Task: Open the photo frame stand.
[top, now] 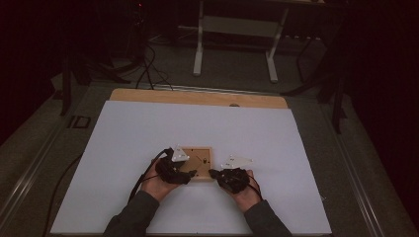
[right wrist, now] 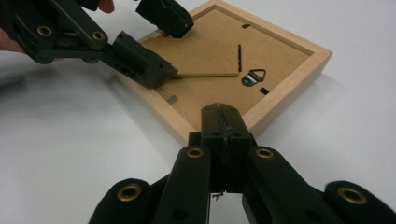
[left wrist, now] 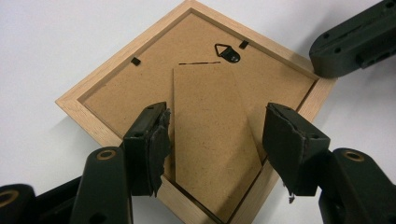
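A light wooden picture frame (top: 201, 150) lies face down on the white table top, its brown backing board (left wrist: 116, 88) up. My left gripper (left wrist: 217, 114) is open over the frame's near corner. Its jaws stand on either side of the backing's fold-out stand flap (left wrist: 210, 140), and the flap looks slightly lifted in the right gripper view. A black hanging hook (right wrist: 254, 77) sits near the far rim. My right gripper (right wrist: 223, 112) is shut with nothing in it, its tip against the frame's outer rim (right wrist: 275, 100). In the high view it sits just right of the frame (top: 213, 174).
The white sheet (top: 148, 128) covers most of the table, with a bare wooden strip (top: 197, 97) along the far edge. Beyond the table stand white desk legs (top: 198, 49) and cables on a dark floor. A person's hands and dark sleeves (top: 133, 212) come in from the bottom.
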Demonstrator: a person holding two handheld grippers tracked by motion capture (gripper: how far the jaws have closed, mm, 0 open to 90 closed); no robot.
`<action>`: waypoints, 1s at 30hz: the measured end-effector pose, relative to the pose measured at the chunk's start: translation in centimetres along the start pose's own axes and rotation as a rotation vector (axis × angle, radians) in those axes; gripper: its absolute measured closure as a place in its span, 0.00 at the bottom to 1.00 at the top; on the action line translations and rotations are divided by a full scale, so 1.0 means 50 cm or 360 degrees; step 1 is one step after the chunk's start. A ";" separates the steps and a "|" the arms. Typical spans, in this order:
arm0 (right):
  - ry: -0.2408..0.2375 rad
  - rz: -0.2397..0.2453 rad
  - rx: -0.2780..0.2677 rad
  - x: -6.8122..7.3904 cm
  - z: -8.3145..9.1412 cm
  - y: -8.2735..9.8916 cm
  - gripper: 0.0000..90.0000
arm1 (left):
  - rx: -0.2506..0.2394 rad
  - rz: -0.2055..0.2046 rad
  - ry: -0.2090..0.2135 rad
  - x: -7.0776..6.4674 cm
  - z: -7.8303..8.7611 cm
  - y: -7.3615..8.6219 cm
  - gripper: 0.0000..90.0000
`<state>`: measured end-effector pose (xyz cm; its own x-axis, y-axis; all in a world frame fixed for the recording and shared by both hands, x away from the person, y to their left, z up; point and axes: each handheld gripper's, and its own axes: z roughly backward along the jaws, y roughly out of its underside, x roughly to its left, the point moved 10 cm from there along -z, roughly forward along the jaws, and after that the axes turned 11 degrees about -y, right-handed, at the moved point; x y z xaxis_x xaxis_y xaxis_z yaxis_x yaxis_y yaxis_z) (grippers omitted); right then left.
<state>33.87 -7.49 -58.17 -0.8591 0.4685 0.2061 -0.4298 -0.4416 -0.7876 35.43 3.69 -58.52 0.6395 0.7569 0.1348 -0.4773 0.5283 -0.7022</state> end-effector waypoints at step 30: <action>0.0001 -0.0015 0.0027 0.001 -0.018 -0.006 1.00 | 0.0016 0.0045 -0.0053 0.001 -0.006 -0.011 0.58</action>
<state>34.22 -6.63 -58.46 -0.8550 0.4728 0.2131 -0.4423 -0.4502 -0.7757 35.91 3.33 -58.36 0.6052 0.7839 0.1383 -0.5009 0.5100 -0.6993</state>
